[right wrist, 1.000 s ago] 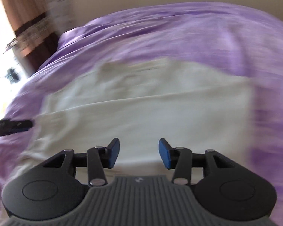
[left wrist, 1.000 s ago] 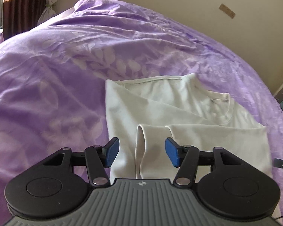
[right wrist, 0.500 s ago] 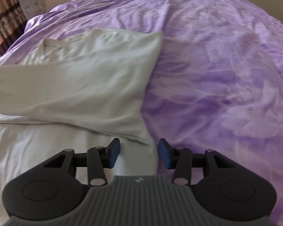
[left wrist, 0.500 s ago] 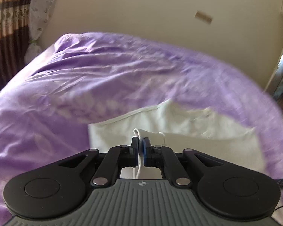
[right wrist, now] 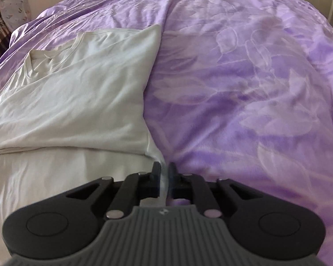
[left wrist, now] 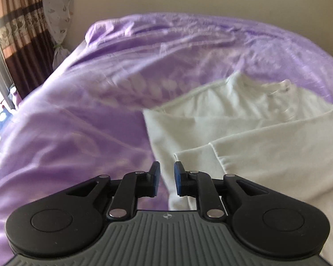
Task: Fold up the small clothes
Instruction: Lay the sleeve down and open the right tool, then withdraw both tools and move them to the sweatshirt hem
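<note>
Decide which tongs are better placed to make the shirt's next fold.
Probably the right tongs: their jaws are closing on the white shirt at its edge, while the left tongs are opening with nothing gripped.

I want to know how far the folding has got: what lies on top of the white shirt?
A sleeve and side panel of the white shirt are folded in over its body. The shirt lies on the purple bedspread. Its front beneath those folds is covered.

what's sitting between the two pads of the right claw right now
In the right wrist view, the right claw is closing with a thin edge of the white shirt between its pads, above the purple bedspread.
</note>
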`<state>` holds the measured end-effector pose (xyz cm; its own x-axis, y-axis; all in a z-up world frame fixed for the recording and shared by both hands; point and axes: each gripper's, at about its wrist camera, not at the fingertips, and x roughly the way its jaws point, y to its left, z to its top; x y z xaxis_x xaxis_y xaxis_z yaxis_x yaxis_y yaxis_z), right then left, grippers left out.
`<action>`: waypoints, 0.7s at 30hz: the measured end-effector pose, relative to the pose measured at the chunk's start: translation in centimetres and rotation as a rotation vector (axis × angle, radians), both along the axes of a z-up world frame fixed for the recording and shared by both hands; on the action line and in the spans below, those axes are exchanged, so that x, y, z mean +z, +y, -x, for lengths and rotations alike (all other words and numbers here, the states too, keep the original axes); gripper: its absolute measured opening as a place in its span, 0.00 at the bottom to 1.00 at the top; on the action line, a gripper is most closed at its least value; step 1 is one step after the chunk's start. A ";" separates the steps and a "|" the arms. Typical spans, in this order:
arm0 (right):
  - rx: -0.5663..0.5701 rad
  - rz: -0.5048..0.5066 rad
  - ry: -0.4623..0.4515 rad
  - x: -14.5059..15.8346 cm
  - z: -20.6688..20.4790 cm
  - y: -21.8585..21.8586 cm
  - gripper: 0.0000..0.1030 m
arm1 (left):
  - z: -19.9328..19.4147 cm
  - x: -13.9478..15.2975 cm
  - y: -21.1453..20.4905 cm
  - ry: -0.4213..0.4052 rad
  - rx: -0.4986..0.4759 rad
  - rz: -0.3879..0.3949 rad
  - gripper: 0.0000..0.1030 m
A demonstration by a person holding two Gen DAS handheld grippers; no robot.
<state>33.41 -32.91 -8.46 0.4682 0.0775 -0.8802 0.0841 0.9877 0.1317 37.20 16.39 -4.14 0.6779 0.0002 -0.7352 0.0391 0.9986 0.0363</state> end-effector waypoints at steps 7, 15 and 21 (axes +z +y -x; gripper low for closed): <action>0.082 -0.005 -0.048 5.1 3.1 2.0 0.13 | 8.9 10.0 2.2 -0.026 -0.097 -0.087 0.29; 0.269 0.024 -0.113 13.5 8.9 6.5 0.17 | 17.2 15.8 2.9 -0.039 -0.169 -0.095 0.29; 0.386 0.056 -0.122 19.1 14.7 8.2 0.21 | 21.8 16.9 1.6 -0.030 -0.320 -0.104 0.29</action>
